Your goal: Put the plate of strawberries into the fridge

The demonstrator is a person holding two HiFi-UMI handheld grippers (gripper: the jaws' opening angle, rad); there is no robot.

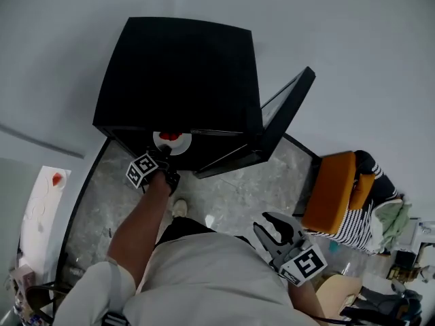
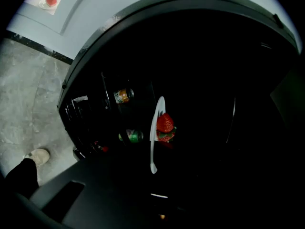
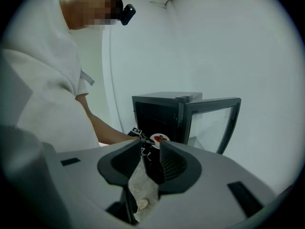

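No word, number or brand can be read anywhere. Inside the fridge (image 1: 177, 73), a bottle (image 2: 123, 95) carries an orange label. A green can (image 2: 133, 136) at about six o'clock from it shows print, but both are too small and dark to make out. The left marker cube (image 1: 142, 170) and right marker cube (image 1: 304, 263) bear only black-and-white square patterns.

One black fridge (image 1: 177, 66) with one door (image 1: 285, 114) swung open. One white plate (image 1: 178, 147), carrying two strawberries (image 2: 165, 122) as far as can be made out. Inside the fridge, two drinks: one orange-labelled bottle (image 2: 123, 95) and one green can (image 2: 133, 136). Two claws: one left claw (image 1: 163, 158), one right claw (image 3: 150, 149). One orange chair (image 1: 333, 189). One light shoe (image 1: 179, 208) in view
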